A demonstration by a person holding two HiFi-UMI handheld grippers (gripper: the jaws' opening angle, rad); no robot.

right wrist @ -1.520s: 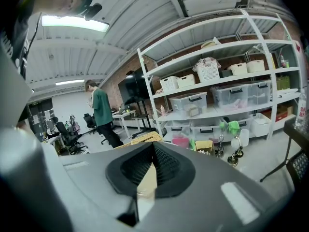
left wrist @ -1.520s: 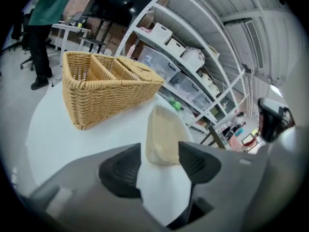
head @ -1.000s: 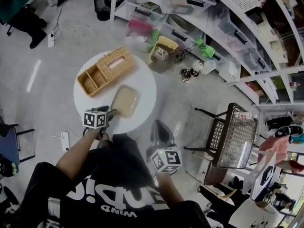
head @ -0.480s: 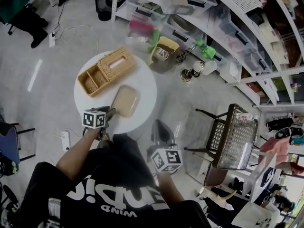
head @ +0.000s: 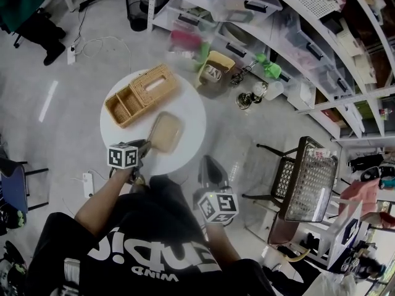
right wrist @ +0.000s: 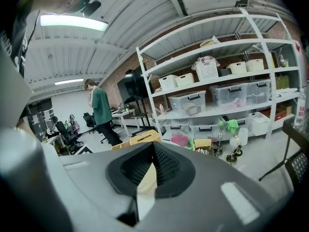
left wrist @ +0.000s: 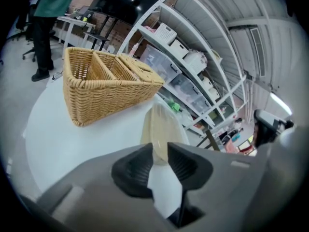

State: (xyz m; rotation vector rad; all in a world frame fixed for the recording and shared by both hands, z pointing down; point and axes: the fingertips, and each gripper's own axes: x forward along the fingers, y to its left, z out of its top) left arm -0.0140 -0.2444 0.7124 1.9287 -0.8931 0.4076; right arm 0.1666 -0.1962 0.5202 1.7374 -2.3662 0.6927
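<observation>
- Storeroom with shelves (right wrist: 227,81); a round white counter (head: 188,113) stands on the floor.
- Wicker basket (left wrist: 106,88) on the counter, with a beige tray (left wrist: 159,124) just beside it.
- My left gripper (left wrist: 160,151): fingers nearly together, clamped on the tray's near edge.
- My right gripper (right wrist: 152,151): fingers pressed together, holding nothing, off the counter.

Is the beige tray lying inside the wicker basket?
No, the beige tray lies on the white table beside the wicker basket, not in it.
</observation>
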